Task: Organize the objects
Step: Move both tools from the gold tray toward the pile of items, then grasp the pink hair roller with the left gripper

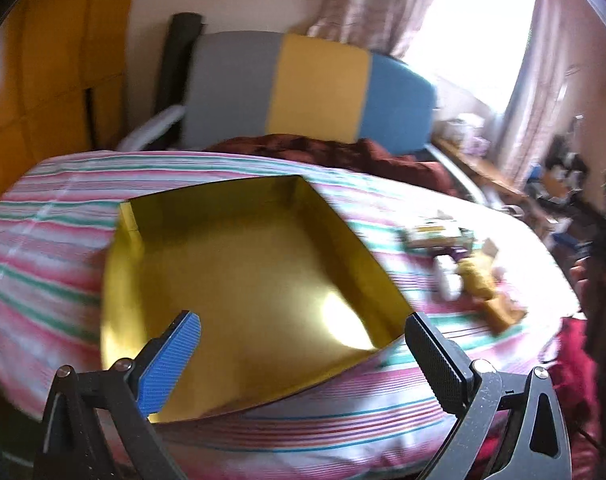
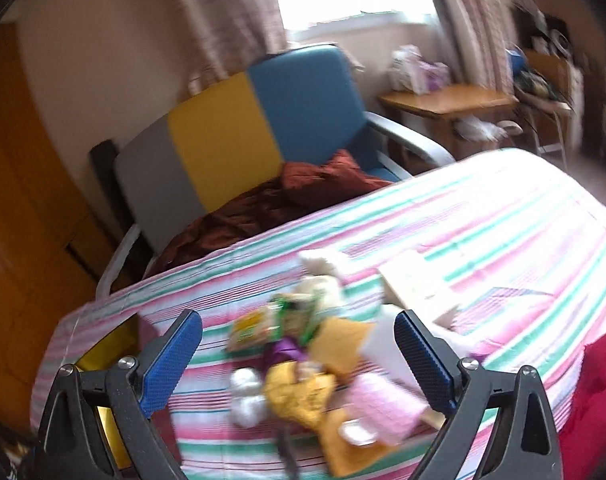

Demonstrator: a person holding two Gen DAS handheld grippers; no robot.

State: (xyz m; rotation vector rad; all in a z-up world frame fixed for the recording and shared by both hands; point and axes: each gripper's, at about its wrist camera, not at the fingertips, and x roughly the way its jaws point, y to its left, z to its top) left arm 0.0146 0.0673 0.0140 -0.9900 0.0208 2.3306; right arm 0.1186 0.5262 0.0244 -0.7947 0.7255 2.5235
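Observation:
A gold box (image 1: 239,268), open-topped with nothing in it, lies on the striped bedcover (image 1: 55,216). My left gripper (image 1: 303,344) is open and empty, just above the box's near edge. A blurred pile of small objects (image 1: 467,264) lies right of the box. In the right wrist view the pile (image 2: 303,364) holds yellow packets, a pink item, white round things and a plush toy. My right gripper (image 2: 299,344) is open and empty, close above the pile. A corner of the gold box (image 2: 103,352) shows at left.
A grey, yellow and blue armchair (image 2: 239,132) with a dark red blanket (image 2: 287,196) stands behind the bed. A wooden side table (image 2: 447,100) stands by the window. A flat cardboard piece (image 2: 415,284) lies on the cover. Red cloth (image 2: 599,392) is at right.

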